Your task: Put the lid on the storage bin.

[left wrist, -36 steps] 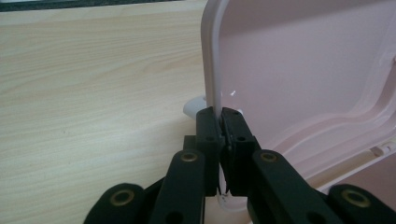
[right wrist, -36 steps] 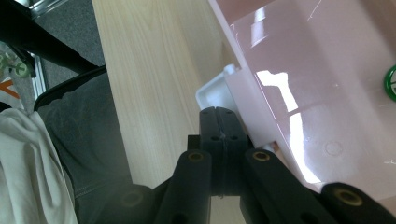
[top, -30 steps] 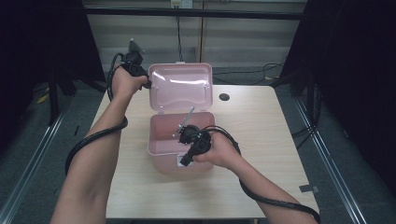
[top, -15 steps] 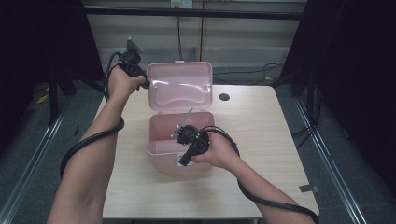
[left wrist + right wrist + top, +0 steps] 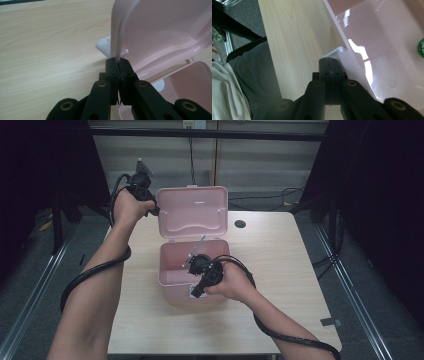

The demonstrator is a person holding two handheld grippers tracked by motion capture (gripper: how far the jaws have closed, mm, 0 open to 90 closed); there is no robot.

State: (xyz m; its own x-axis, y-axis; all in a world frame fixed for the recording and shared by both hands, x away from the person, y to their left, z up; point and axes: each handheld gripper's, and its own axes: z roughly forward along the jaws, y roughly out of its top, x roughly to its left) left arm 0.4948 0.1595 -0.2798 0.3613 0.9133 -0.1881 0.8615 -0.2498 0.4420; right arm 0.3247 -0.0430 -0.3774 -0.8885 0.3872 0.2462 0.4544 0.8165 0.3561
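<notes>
Pink box (image 5: pixel 192 270) sits mid-table (image 5: pixel 290 270), its lid (image 5: pixel 192 212) standing upright at the far side. My left gripper (image 5: pixel 117 63) is clamped on the lid's side edge and holds it open. My right gripper (image 5: pixel 329 65) has its jaws together at the near front wall, just beside the white latch (image 5: pixel 334 52); whether it pinches anything I cannot tell. To do this well I keep the lid pinch firm and steady the box so it does not slide.

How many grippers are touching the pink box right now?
2. The left gripper pinches the edge of the raised lid; the right gripper is shut at the box's front.
</notes>
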